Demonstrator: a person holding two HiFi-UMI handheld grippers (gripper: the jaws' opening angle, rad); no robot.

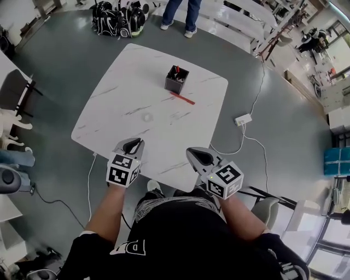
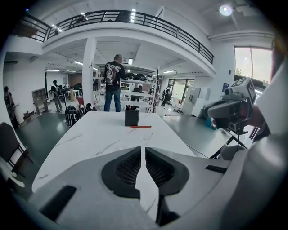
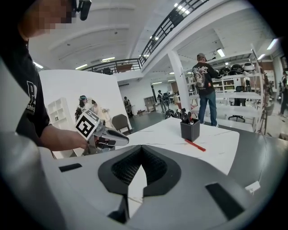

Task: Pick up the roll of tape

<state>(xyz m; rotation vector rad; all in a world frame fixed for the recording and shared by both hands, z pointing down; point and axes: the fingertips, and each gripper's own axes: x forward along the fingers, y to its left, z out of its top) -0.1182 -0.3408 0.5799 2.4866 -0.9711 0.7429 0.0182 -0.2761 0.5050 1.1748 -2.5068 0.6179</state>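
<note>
The roll of tape point(image 1: 147, 116) is a small pale ring lying on the white marble table point(image 1: 120, 93), near its middle. My left gripper point(image 1: 135, 145) hovers over the table's near edge, a short way in front of the roll, with its jaws shut and nothing in them point(image 2: 143, 149). My right gripper point(image 1: 198, 157) is at the near right corner, jaws closed together and empty point(image 3: 142, 148). A black pen holder point(image 1: 176, 80) and a red pen point(image 1: 182, 98) lie beyond the roll. The tape does not show in either gripper view.
A person point(image 1: 181, 13) stands past the table's far edge, beside black bags point(image 1: 117, 21) on the floor. A white power strip point(image 1: 243, 118) with cables lies on the floor to the right. A chair point(image 1: 13, 90) stands to the left.
</note>
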